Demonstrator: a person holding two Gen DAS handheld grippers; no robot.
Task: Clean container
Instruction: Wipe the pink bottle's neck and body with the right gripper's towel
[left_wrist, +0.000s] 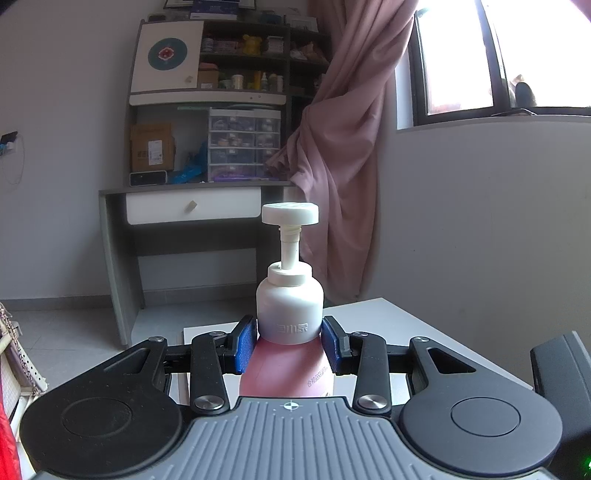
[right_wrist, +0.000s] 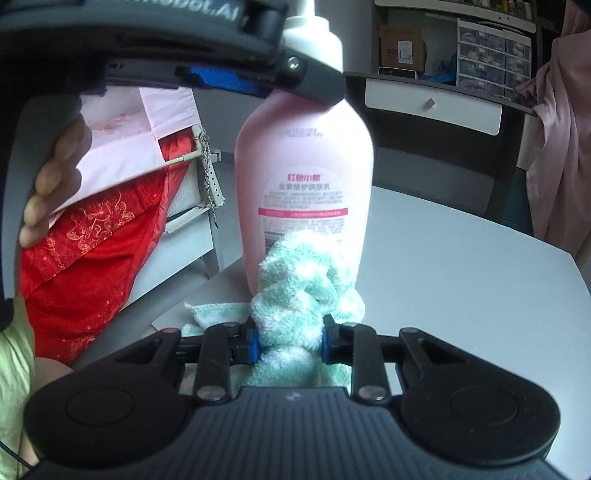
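Note:
A pink pump bottle (right_wrist: 303, 166) with a white shoulder and pump head (left_wrist: 290, 214) stands upright on the white table (right_wrist: 461, 266). My left gripper (left_wrist: 290, 341) is shut on the bottle just below its white shoulder; its blue pads press both sides. It shows from the side at the top of the right wrist view (right_wrist: 236, 79). My right gripper (right_wrist: 290, 341) is shut on a bunched mint-green cloth (right_wrist: 306, 280). The cloth presses against the lower front of the bottle, covering the bottom of its label.
A grey desk with a white drawer (left_wrist: 192, 210) and cluttered shelves stands behind the table. A pink curtain (left_wrist: 343, 147) hangs by the window. Red and pink fabric (right_wrist: 99, 236) lies left of the table, next to the person's hand (right_wrist: 51, 177).

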